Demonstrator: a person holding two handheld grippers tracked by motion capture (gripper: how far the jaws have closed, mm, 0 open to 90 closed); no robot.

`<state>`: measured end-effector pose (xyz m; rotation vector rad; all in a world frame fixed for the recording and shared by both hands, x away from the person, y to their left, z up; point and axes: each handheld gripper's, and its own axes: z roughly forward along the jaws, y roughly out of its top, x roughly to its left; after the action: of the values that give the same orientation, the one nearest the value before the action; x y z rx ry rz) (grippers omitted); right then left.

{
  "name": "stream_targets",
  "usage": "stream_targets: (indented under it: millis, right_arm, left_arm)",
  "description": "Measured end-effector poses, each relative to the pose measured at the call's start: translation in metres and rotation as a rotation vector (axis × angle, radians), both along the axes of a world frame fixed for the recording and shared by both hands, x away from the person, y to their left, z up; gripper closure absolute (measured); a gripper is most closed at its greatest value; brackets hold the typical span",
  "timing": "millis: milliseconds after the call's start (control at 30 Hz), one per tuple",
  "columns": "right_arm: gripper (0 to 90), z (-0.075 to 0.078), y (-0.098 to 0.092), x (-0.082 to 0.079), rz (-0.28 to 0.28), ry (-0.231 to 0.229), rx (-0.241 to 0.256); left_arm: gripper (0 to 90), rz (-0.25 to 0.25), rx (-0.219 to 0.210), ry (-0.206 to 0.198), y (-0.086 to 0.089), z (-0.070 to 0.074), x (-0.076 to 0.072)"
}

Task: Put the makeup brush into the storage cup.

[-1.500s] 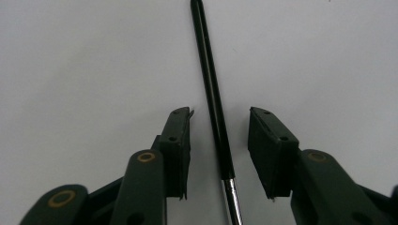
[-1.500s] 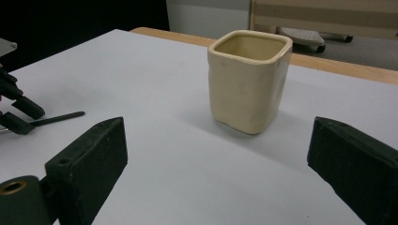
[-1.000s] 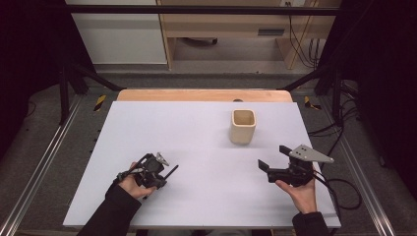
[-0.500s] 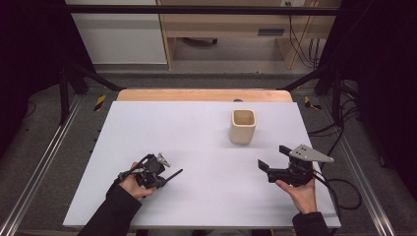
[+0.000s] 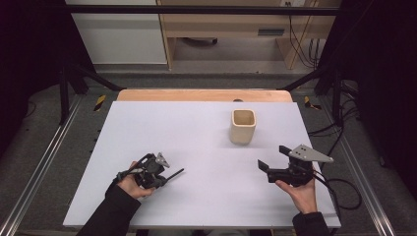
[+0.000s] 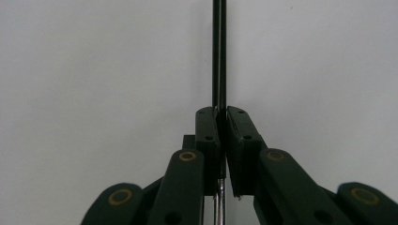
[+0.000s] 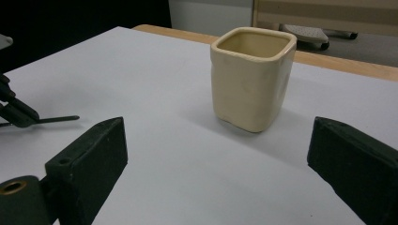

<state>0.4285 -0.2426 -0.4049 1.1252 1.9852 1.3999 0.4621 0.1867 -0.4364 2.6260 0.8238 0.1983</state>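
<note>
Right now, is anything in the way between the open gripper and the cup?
No. Bare white table lies between the right gripper and the cream cup. The left gripper, clamping a thin black rod, sits off to the side.

Wide-open black right claw (image 7: pixel 220 173) facing a cream, square-mouthed ceramic cup (image 7: pixel 252 77), upright on the white surface (image 7: pixel 141 84), well apart.

White table (image 5: pixel 196 123), cream square cup (image 5: pixel 243 126) standing upright on it
</note>
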Motion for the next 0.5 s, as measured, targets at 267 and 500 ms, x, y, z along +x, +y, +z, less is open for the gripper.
stream_targets:
  millis: [267, 500]
  right_arm:
    - [5.6, 0.001, 0.001, -0.001, 0.002, -0.007, -0.012]
    - [5.5, 0.003, 0.006, -0.001, 0.01, -0.008, -0.015]
  left_arm:
    - [83.8, -0.017, -0.076, -0.021, 0.007, 0.017, -0.005]
    - [83.8, -0.049, -0.129, -0.031, 0.003, 0.025, -0.009]
